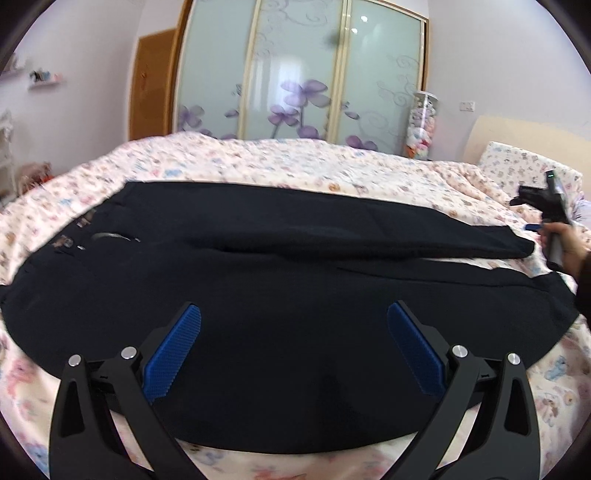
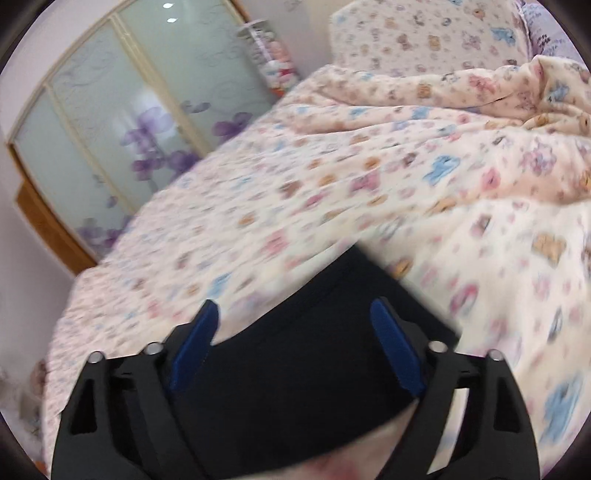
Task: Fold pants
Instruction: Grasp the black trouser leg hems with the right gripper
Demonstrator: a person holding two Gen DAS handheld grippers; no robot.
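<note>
Black pants (image 1: 280,280) lie flat across the bed, waistband with small metal fittings at the left, leg ends at the right, one leg lying partly over the other. My left gripper (image 1: 293,314) is open above the near side of the pants, holding nothing. My right gripper (image 2: 295,314) is open over the leg end of the pants (image 2: 295,369), its blue pads either side of the cloth and not closed on it. The right gripper also shows in the left wrist view (image 1: 546,206), held in a hand beyond the leg ends.
The bed (image 1: 295,162) has a cream cover with a cartoon print. A pillow (image 2: 424,33) and a bunched quilt (image 2: 517,103) lie at the head end. A wardrobe with frosted flower doors (image 1: 295,70) and a tall clear container (image 1: 421,125) stand behind the bed.
</note>
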